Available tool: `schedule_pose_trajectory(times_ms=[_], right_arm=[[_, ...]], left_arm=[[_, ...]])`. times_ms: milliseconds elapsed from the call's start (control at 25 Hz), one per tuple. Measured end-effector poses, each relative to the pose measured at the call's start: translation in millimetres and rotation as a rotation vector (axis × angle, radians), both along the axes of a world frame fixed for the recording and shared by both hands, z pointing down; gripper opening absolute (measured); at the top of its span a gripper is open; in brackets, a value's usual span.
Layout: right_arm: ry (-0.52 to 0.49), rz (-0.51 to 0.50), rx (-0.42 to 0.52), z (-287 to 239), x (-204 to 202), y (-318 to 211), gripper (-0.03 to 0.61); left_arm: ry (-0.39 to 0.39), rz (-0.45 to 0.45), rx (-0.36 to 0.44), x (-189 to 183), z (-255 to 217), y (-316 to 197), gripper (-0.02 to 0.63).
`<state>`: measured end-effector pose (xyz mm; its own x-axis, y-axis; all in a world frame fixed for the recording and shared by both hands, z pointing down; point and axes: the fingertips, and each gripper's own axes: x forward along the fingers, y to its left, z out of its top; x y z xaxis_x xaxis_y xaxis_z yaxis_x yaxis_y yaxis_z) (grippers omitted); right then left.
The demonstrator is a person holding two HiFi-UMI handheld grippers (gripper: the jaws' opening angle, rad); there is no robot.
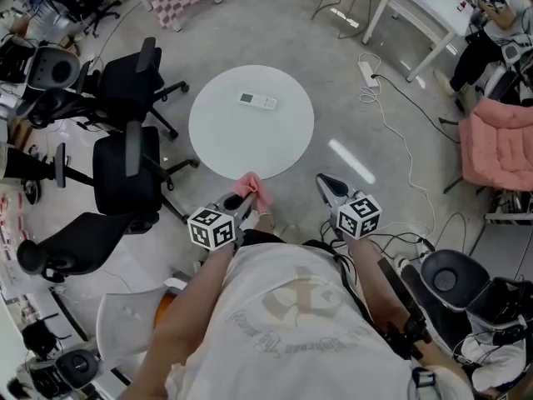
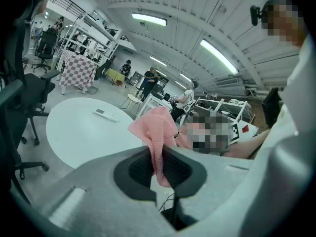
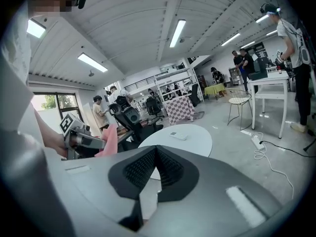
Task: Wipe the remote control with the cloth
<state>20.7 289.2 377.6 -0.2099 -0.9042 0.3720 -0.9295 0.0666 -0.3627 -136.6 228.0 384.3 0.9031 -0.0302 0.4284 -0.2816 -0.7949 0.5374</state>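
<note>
We are at the approach step: the cloth [image 2: 155,132] is secured and wiping has not begun. The left gripper [image 1: 241,200] holds its fingers [image 2: 138,168] clamped on the pink cloth, which stands up in a bunched fold above the fingers with a short tail hanging below them. The right gripper [image 3: 154,169] carries nothing, and its fingers [image 3: 136,172] are closed together. Both grippers sit at the near edge of the round white worktop [image 1: 221,144], pointing slightly downward. The remote control [image 1: 257,101] lies flat on the far half of the worktop, well apart from both grippers and from the cloth, with nothing else on the surface near it. For the next move, we judge that the left gripper must travel forward across the worktop and descend until the free fold of cloth, not the fingers, meets the top face of the remote control. The remote control looks light and may slide under a stroke, so the right gripper probably needs to steady it. It could press on one end with its closed fingers, or open them first to grip the sides. The remote control is a slim white bar with a small darker window near one end. Its buttons, and any dirt on it, are too small for us to make out.
</note>
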Motion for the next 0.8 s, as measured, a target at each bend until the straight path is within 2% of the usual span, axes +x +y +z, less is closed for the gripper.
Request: schedule_pose_trajectory(times_ms=[440, 800], right_arm=[[-0.01, 0.017, -0.019, 8, 20, -60, 0.008], [0.021, 0.03, -0.057, 7, 34, -112, 0.008]], left_arm=[[-0.009, 0.017, -0.014, 20, 7, -63, 0.018], [0.013, 0.114, -0.034, 57, 9, -116, 0.02]])
